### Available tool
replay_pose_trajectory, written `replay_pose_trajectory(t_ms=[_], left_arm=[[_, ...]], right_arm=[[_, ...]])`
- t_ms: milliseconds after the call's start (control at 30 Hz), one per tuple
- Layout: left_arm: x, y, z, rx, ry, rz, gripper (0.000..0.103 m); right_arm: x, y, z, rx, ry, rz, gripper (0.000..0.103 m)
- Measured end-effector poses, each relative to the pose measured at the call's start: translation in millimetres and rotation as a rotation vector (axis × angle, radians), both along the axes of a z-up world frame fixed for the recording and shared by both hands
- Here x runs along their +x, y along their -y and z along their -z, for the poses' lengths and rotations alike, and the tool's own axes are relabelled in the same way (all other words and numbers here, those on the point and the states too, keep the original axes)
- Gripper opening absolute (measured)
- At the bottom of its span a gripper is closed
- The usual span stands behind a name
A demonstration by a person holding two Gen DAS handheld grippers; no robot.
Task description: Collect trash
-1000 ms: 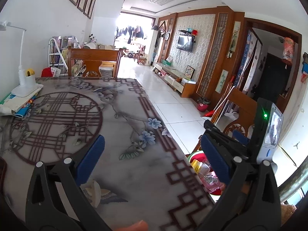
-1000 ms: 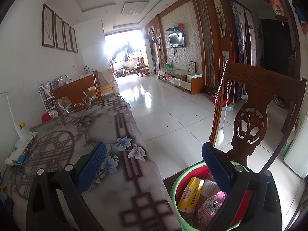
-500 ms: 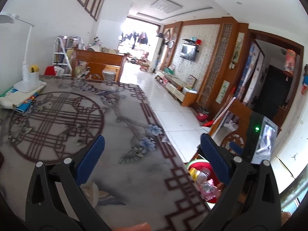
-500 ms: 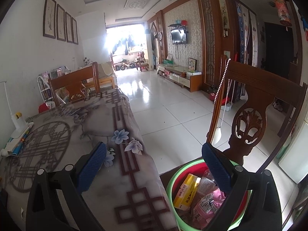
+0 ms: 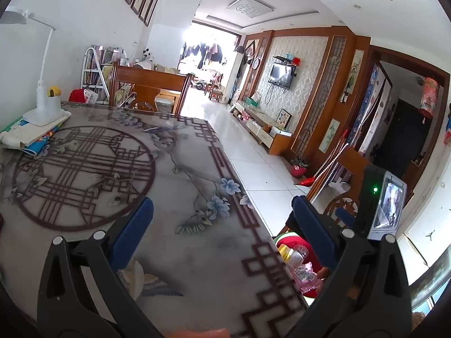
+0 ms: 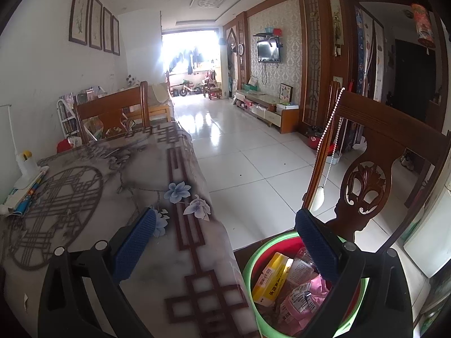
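- The left gripper (image 5: 222, 225) has tipped up a bit in the last 1 second. More of the ceiling shows from it now, and the table (image 5: 197, 242) has slid lower in its view.
- Its 2 blue pads are wide apart, and nothing is between them.
- The right gripper (image 6: 225, 239) has barely moved. It hangs over the table edge and the bin, wide open too, with nothing in it.
- The trash is in the green bin (image 6: 253, 256) with a red inside. It sits on the seat of the wooden chair (image 6: 366, 186), just beside the table.
- In the bin I can see a yellow box (image 6: 272, 277), a clear plastic bottle (image 6: 300, 269) and a pink wrapper (image 6: 305, 295).
- On the table I can see only a white desk lamp (image 5: 45, 104) on some papers, far from both grippers. No trash shows there.
- So I think the job is nearly done or done. Both hands look like they are just pulling away.
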State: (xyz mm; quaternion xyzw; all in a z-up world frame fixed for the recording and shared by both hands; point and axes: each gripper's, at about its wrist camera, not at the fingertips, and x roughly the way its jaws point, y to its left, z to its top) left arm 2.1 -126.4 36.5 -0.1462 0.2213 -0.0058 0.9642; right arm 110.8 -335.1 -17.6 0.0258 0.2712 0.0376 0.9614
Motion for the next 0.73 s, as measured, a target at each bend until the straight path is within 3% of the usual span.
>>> replay_pose_trajectory(t_ms=[333,500,733], left_arm=[[2,-5,7,-0.007,-0.026,0.001,0.098],[5,-15,19,-0.038,-0.079,0.008,0.098],[3,-64,53,-0.019,-0.205,-0.12,0.098]], right_arm=[[3,-8,4,-0.031,-0.018,-0.03,0.095],[6,-18,8,-0.046,-0.043,-0.055,0.095],[31,-68,35,-0.045,-0.223,-0.172,0.095]])
